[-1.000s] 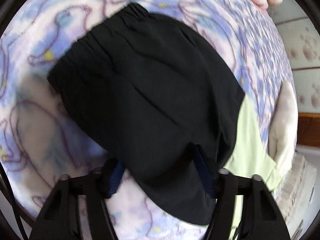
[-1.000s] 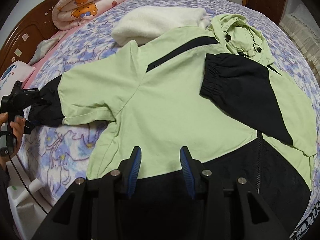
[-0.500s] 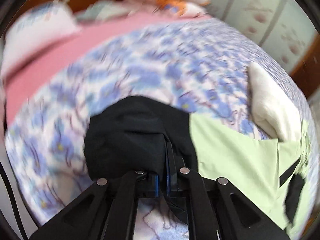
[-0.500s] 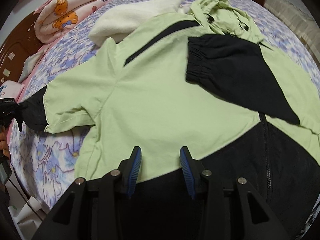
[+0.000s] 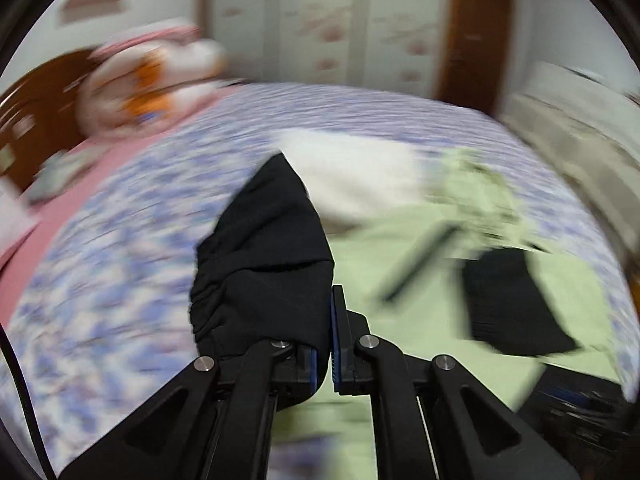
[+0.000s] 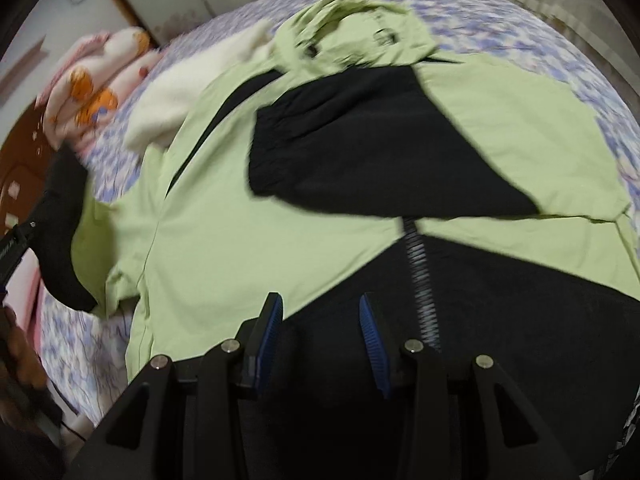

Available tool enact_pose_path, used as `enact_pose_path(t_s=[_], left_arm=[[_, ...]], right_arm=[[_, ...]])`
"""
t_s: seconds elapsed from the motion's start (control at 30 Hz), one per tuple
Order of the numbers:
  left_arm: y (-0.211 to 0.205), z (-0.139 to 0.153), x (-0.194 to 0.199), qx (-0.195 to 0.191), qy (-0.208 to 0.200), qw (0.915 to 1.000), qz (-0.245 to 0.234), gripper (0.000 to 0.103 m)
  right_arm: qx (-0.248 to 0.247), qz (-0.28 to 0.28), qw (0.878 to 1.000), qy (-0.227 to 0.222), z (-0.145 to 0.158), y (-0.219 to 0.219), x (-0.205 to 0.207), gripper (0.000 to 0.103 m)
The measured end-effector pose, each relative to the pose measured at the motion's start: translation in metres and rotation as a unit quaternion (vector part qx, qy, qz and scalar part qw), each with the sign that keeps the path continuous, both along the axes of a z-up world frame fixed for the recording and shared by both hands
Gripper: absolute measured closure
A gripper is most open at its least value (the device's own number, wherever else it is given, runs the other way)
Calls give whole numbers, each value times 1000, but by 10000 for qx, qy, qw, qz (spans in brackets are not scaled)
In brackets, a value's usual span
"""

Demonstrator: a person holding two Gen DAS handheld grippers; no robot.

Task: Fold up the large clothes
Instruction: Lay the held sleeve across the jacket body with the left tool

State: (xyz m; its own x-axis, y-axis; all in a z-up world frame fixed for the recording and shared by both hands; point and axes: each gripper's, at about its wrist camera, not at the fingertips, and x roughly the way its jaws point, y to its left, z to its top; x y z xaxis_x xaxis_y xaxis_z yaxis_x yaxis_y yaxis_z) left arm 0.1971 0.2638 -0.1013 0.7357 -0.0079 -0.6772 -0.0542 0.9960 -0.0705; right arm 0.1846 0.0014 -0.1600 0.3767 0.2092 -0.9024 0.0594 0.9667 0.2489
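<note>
A light green and black hooded jacket lies spread on the bed, its far sleeve folded across the chest; the jacket also shows in the left wrist view. My left gripper is shut on the black cuff of the near sleeve and holds it raised above the bed. In the right wrist view that lifted sleeve hangs at the far left. My right gripper is open and empty, hovering over the jacket's black lower part beside the zipper.
The bed has a purple flowered cover. A white fluffy garment lies beside the jacket's shoulder. A rolled cartoon quilt sits by the wooden headboard. A wardrobe and a door stand behind the bed.
My left gripper closed on the black cuff, lifted it off the bed and swung it toward the jacket body. My right gripper moved right, closer to the zipper, staying open.
</note>
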Motion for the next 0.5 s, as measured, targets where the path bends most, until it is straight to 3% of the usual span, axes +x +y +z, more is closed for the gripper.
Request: enact_pose_path(t_s=[0.1, 0.2, 0.23, 0.27, 0.37, 0.5], left_arm=[[-73, -11, 3, -51, 56, 9974, -712, 100], [-112, -46, 13, -79, 576, 9929, -1042, 80], [-122, -63, 17, -106, 867, 9898, -1123, 69], [-126, -74, 20, -132, 1063, 9875, -1154, 58], [-128, -95, 19, -352, 1496, 9807, -1209, 42], [-117, -89, 9, -582, 1600, 9784, -1175, 39]], right_arm=[[18, -193, 9998, -100, 4, -27, -2, 63], [-34, -325, 9994, -104, 2, -50, -5, 63], [-6, -353, 9993, -80, 1, -57, -6, 63], [35, -366, 9993, -62, -1, -61, -5, 63], [240, -405, 9989, -36, -4, -77, -8, 63], [456, -336, 9984, -80, -3, -81, -7, 62]])
